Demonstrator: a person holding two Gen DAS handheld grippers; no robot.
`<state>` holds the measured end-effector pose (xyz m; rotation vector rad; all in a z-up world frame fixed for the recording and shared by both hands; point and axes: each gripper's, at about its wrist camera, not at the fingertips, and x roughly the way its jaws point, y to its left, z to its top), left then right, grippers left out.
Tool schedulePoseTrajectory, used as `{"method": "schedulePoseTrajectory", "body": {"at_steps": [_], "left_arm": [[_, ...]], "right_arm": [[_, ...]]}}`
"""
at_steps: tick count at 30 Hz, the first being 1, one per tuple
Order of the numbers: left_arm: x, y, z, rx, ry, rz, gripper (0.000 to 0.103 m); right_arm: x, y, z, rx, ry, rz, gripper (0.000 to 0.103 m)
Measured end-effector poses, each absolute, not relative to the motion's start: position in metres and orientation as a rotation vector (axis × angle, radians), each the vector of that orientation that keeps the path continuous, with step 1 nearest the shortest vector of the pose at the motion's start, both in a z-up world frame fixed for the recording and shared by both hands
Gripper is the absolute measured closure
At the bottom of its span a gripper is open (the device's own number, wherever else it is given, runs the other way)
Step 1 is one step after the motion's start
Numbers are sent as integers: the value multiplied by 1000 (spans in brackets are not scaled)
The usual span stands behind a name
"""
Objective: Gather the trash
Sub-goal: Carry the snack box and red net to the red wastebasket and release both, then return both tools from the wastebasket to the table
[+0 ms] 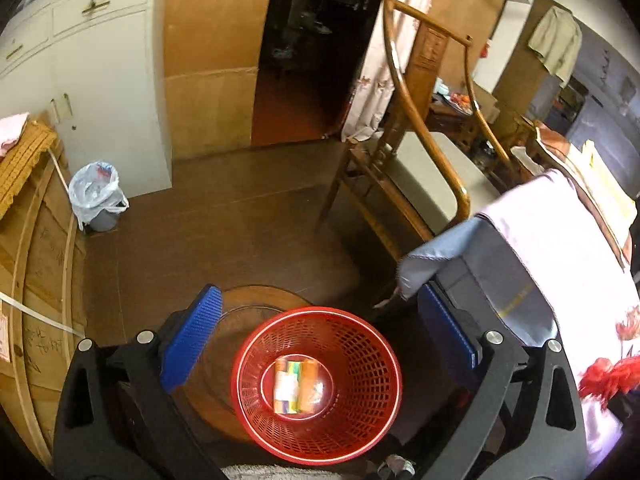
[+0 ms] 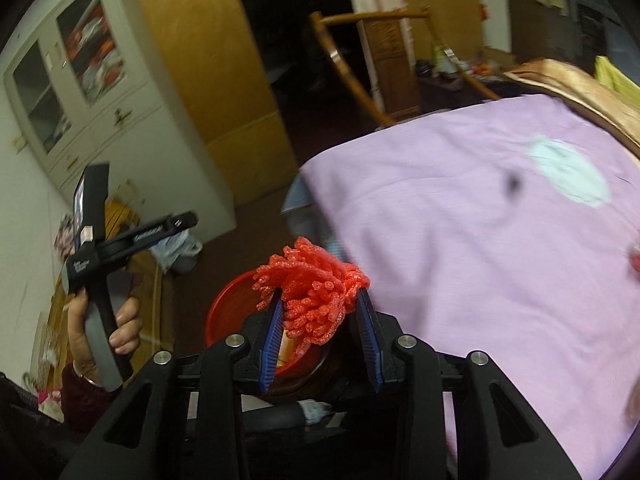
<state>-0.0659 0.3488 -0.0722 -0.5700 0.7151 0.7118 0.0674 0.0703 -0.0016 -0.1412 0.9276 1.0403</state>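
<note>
A red plastic mesh basket [image 1: 316, 384] stands on a round wooden stool below my left gripper [image 1: 320, 320], which is open and empty above it. A colourful packet [image 1: 298, 386] lies in the basket's bottom. My right gripper [image 2: 320, 304] is shut on a red foam net [image 2: 314, 292] and holds it just above the basket [image 2: 228, 312], beside the edge of the pink-clothed table [image 2: 480, 240]. The red net also shows at the right edge of the left wrist view [image 1: 612, 376]. The person's hand holds the left gripper's handle [image 2: 100, 280] at the left.
A wooden chair [image 1: 404, 152] with a grey cushion stands beyond the table [image 1: 540, 240]. A small bin lined with a white plastic bag [image 1: 98, 196] stands by the white cabinet [image 1: 100, 80]. A wooden crate [image 1: 36, 260] is at the left. A pale blue patch [image 2: 568, 172] lies on the cloth.
</note>
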Motion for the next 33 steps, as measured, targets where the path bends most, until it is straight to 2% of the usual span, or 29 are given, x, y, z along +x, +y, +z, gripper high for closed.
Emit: {"method": "schedulePoseTrajectory", "body": {"at_steps": [7, 8, 10, 14, 24, 33], "left_arm": [[-71, 370, -87, -583, 727, 806, 8], [-73, 373, -88, -572, 730, 831, 8], [-76, 379, -90, -561, 733, 860, 8], [-79, 384, -94, -586, 735, 852, 8], [-65, 362, -86, -559, 746, 782, 8], [-35, 284, -55, -416, 747, 611, 7]], "right_arm": [[44, 145, -14, -248, 994, 1173, 63], [41, 152, -14, -254, 998, 1188, 60], [37, 166, -13, -259, 1002, 1220, 45], [35, 172, -11, -272, 990, 1233, 43], [64, 128, -9, -171, 971, 1123, 42], [73, 33, 12, -30, 853, 986, 34]]}}
